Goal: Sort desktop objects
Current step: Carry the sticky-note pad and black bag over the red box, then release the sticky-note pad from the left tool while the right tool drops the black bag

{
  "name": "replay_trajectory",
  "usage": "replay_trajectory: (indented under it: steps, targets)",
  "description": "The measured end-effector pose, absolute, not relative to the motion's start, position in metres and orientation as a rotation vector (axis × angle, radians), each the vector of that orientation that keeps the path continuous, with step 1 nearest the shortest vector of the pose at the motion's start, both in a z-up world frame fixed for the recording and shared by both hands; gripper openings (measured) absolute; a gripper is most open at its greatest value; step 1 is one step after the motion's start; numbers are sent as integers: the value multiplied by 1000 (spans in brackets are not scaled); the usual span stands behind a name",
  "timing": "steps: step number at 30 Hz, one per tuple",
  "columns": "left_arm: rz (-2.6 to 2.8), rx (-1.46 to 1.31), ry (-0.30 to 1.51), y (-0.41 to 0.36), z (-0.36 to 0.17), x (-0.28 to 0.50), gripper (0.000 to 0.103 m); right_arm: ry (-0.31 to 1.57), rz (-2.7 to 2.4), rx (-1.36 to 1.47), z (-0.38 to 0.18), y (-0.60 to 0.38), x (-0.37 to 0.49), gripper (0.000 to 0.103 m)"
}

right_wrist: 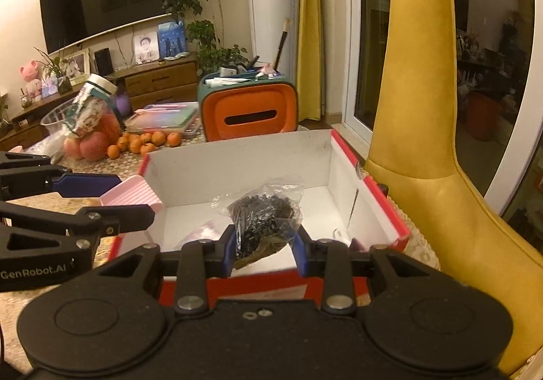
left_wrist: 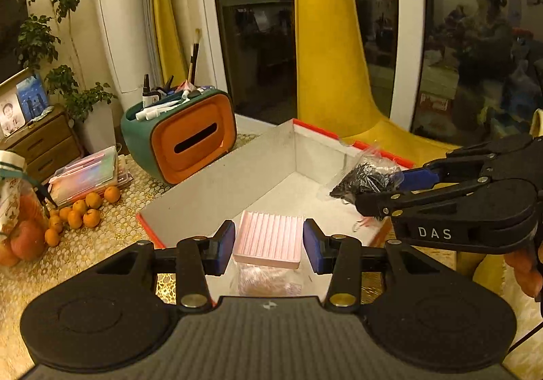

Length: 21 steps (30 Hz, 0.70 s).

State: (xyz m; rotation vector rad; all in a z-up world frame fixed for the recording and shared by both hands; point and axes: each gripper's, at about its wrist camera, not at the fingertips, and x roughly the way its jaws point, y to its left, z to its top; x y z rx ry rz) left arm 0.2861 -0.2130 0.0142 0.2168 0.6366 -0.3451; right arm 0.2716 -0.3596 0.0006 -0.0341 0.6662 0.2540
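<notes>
As sorting proceeds, a pink tray [left_wrist: 268, 237] and a bag of black parts [right_wrist: 266, 210] are gripped by the left gripper [left_wrist: 268, 246] and right gripper [right_wrist: 263, 252] at lower centre, evidently for deposit in the red-edged box [right_wrist: 237, 156].

Both wrist cameras are looking down-forward from close above the red-edged white box [left_wrist: 217, 183] [right_wrist: 237, 159]. The left one is sitting at its near-left corner, the right one at its near edge. Both are sharing the box, the orange-and-green organizer [left_wrist: 183, 139] [right_wrist: 249, 108] behind it, and each other's gripper.

Left tongs [left_wrist: 268, 246] clamped, right tongs [right_wrist: 264, 246] clamped, both angled downward
</notes>
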Motion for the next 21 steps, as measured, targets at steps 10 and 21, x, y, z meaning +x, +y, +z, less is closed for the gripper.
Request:
replay_trajectory:
  steps: [10, 21]
  targets:
    - [-331, 195, 758, -221, -12, 340, 42, 741, 208, -67, -30, -363, 324, 32]
    - [-313, 250, 833, -224, -34, 385, 42, 842, 215, -145, -58, -355, 349, 32]
